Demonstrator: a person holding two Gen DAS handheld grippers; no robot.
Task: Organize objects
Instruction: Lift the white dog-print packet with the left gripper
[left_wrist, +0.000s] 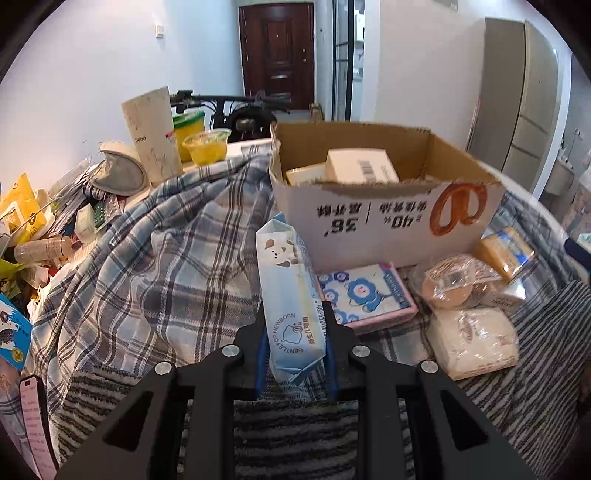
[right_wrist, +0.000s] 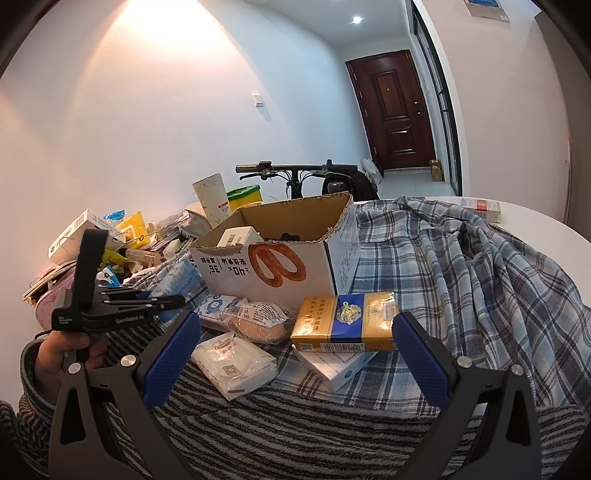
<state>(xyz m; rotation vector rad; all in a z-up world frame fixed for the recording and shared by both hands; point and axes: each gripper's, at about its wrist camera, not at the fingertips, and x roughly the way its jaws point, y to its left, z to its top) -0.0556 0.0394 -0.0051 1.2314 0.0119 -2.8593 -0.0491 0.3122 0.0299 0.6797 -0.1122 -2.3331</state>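
My left gripper (left_wrist: 296, 350) is shut on a light blue pack of baby wipes (left_wrist: 286, 291) and holds it upright just in front of the open cardboard box (left_wrist: 388, 221). The box holds a few small cartons (left_wrist: 360, 166). In the right wrist view the left gripper (right_wrist: 173, 301) and the wipes pack (right_wrist: 179, 282) show at the left, beside the box (right_wrist: 280, 258). My right gripper (right_wrist: 295, 354) is open and empty, with its blue pads either side of a yellow and blue carton (right_wrist: 343, 319) that lies on a white box (right_wrist: 332, 363).
A flower-print pack (left_wrist: 365, 291), a wrapped bun (left_wrist: 450, 282), a white tissue pack (left_wrist: 472, 341) and a yellow carton (left_wrist: 506, 251) lie before the box on plaid cloth (left_wrist: 166, 258). A heap of packets (left_wrist: 37, 229) fills the left. A tall cup (left_wrist: 153, 136) and yellow tubs (left_wrist: 205, 146) stand behind.
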